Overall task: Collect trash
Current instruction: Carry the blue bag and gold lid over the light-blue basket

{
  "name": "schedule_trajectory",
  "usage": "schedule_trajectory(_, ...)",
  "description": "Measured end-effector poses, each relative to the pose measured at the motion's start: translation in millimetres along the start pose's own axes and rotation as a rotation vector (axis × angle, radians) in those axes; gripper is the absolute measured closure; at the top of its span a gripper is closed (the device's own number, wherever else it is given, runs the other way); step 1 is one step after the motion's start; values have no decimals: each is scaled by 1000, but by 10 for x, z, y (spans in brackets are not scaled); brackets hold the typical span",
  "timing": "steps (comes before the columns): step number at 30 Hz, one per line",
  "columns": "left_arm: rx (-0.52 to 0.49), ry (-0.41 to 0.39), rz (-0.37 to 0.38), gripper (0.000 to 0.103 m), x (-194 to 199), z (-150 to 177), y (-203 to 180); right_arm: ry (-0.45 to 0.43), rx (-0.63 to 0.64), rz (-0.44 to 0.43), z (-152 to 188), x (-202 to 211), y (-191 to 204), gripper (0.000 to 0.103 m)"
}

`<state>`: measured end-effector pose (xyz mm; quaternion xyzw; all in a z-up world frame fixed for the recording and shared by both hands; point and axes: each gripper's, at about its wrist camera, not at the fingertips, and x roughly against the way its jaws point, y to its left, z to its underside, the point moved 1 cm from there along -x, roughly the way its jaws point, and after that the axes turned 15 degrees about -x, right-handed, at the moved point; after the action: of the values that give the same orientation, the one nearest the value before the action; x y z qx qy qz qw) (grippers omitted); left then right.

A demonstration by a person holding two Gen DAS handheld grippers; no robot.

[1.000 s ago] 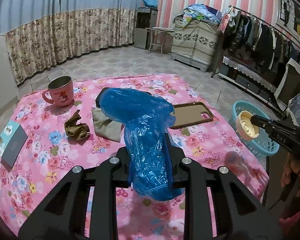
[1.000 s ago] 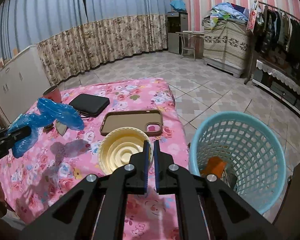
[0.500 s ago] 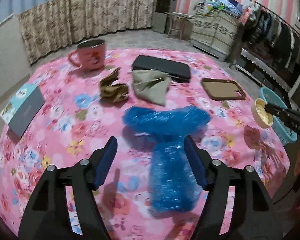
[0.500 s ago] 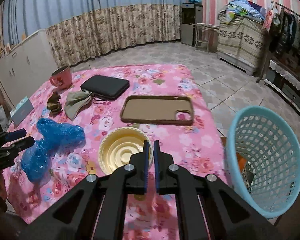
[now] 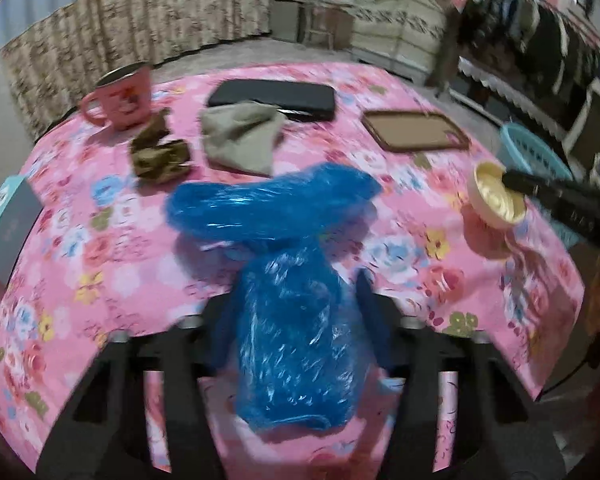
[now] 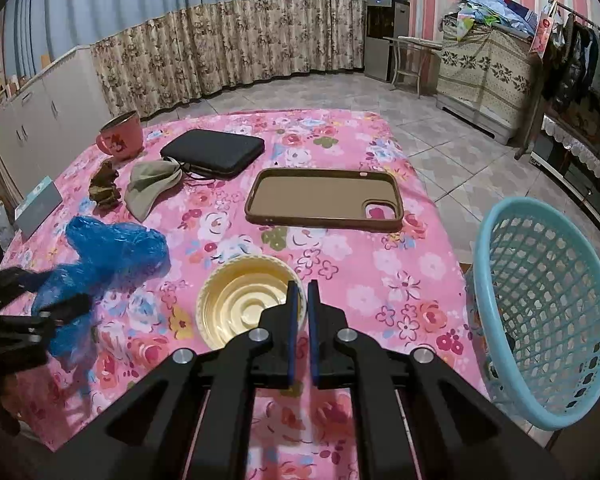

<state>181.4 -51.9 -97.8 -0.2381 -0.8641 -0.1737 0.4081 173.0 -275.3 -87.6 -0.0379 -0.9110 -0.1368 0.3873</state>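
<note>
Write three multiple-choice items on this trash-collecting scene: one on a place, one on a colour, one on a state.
1. Where is the light-blue basket relative to the table?
A. On the tablecloth
B. Beside the table, off its edge
C. Upside down over the mug

2. What colour is the crumpled plastic bag?
A. Blue
B. Green
C. White

3. How do the right tongs stand?
A. Wide open over the phone case
B. Shut on the rim of the cream bowl
C. Shut on nothing

Answers:
1 B: the basket stands past the cloth's right edge.
2 A: both views show the bag as bright blue.
3 B: the pads meet across the bowl's rim.
</note>
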Motion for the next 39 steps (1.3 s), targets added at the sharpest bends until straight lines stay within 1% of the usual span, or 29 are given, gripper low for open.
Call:
schedule_trajectory(1,-16,1,-11,78,-18,-18,-20,-4,3,0,6,29,-4,98)
schedule_trajectory(2,-28,1,-40,86,-23,-33,-22,-9,7,1,0,56,-12,98)
schedule_trajectory(3,-34,-1,-68,90,-11,-49,-11,-17,10,2,-12,94,-29,98)
schedule_trajectory(4,-35,-12,-91,90,22,-70,6,-28,11,5,-23,144,-55,98)
schedule_trajectory(5,-23,-38,-96,91,92,-106,32,-38,8,6,-47,196,-93,98)
schedule_trajectory(7,6,-98,-92,91,262,-194,75,-56,-8,6,-92,285,-177,98)
schedule_trajectory(8,9,-113,-96,91,315,-233,73,-67,-21,6,-126,343,-241,98)
schedule_trajectory(10,1,-140,-106,91,396,-333,31,-88,-44,8,-196,438,-356,98)
schedule_trajectory(13,-22,-176,-100,91,472,-532,-130,-126,-74,23,-304,614,-580,98)
schedule_trajectory(15,-48,-206,-89,91,520,-668,-284,-146,-92,39,-358,710,-717,98)
schedule_trajectory(20,-110,-271,-33,91,532,-1015,-731,-191,-158,102,-479,915,-1180,98)
schedule_trajectory(25,-170,-301,42,91,408,-1301,-1197,-213,-219,165,-520,999,-1632,98)
schedule_trajectory(28,-187,-306,77,91,298,-1383,-1403,-214,-246,196,-536,998,-1852,98)
schedule_trajectory(31,-204,-292,123,91,148,-1469,-1635,-214,-270,224,-529,981,-2049,98)
schedule_trajectory(36,-249,-287,175,91,-16,-1596,-1973,-201,-317,250,-514,907,-2300,98)
schedule_trajectory(39,-257,-284,204,91,-121,-1714,-2137,-185,-331,257,-515,859,-2423,98)
